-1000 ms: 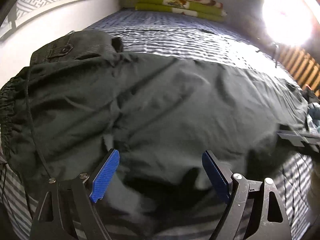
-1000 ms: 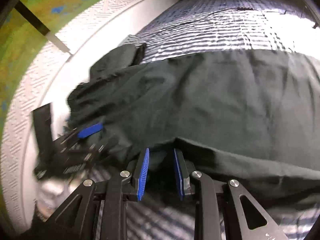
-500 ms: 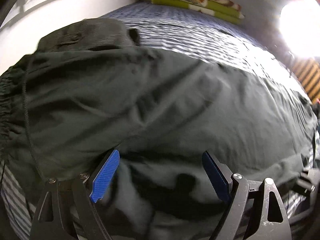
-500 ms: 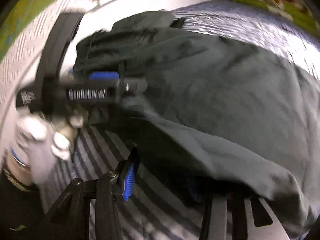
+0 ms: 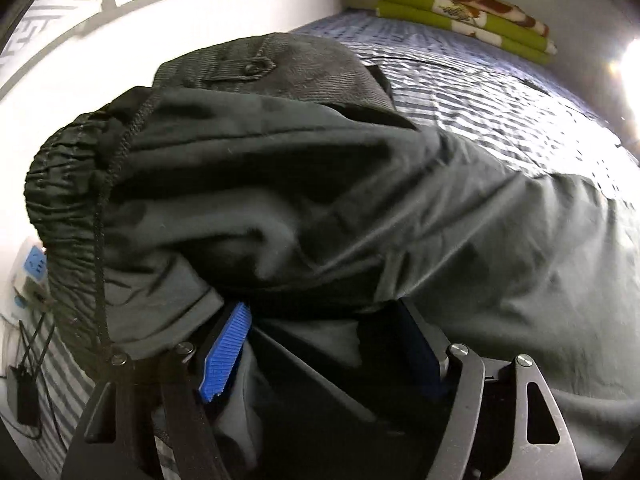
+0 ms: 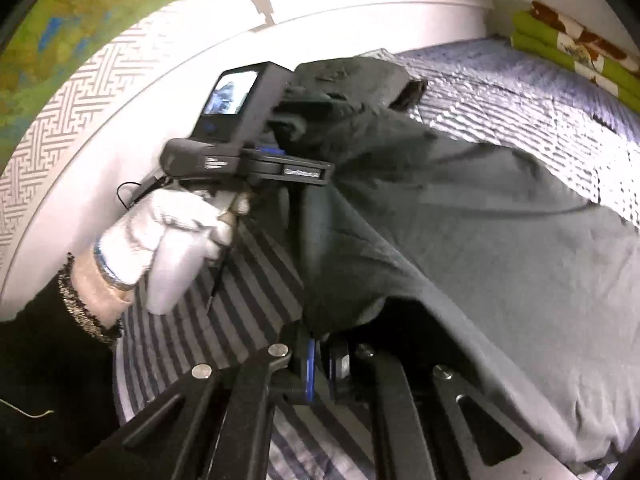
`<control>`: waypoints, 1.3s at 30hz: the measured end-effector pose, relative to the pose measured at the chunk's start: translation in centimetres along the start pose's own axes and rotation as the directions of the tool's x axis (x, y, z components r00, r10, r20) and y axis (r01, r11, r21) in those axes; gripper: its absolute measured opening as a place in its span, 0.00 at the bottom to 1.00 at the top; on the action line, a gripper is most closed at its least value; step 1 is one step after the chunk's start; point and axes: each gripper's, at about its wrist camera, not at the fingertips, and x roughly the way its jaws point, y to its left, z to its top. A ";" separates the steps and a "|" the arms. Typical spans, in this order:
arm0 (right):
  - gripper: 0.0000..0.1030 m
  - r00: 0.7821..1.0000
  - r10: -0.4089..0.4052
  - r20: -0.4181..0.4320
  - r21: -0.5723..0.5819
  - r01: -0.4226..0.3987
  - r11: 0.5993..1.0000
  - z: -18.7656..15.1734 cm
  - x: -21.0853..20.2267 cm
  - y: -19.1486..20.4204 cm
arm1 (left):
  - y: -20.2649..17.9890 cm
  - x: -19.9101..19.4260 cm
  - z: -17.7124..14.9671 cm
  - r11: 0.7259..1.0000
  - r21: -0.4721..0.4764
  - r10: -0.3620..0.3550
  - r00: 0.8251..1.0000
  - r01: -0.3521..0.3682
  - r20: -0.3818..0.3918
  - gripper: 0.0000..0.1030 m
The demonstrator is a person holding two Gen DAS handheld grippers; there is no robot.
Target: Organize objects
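Dark trousers point(image 5: 360, 200) are lying on the striped bed point(image 5: 480, 92). Since a second ago, their hem is being pinched by the now-closed right hand-held gripper point(image 6: 320, 364); the left hand-held gripper point(image 5: 324, 344) is closing around the waistband fold, so folding is being started.

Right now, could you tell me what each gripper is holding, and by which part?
The right gripper pinches the dark trousers at their near edge. The left gripper is closing with waistband-end cloth between its fingers, not yet gripped.

Dark trousers point(image 5: 360, 200) — rumpled, on bed

Folded green blanket point(image 5: 468, 12) lies on the striped bedsheet point(image 5: 460, 96).
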 end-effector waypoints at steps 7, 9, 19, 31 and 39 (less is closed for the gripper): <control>0.05 0.986 -0.108 -0.128 -0.043 0.103 0.994 -4.7 4.1 1.9 | -0.3 -0.6 0.0 0.999 0.009 0.041 0.999 -0.041 0.005 0.74; 0.09 0.984 -0.085 -0.156 -0.043 0.079 0.996 -5.4 3.4 2.4 | 0.3 -1.2 0.1 1.000 -0.007 0.019 1.000 -0.019 0.008 0.74; 0.11 0.999 0.044 0.001 0.096 -0.044 0.994 -1.9 -6.4 -1.8 | 11.1 -7.6 0.2 0.954 -0.280 -0.065 0.984 0.111 0.168 0.75; 0.12 0.990 -0.131 -0.052 0.272 0.141 0.952 8.5 6.9 -8.1 | 13.4 -3.1 1.9 0.944 -0.315 -0.044 0.986 0.093 0.160 0.75; 0.16 0.964 -0.263 -0.046 0.119 0.267 0.956 11.0 7.5 -8.5 | 16.5 -2.0 3.5 0.888 -0.416 -0.118 0.972 0.194 0.202 0.77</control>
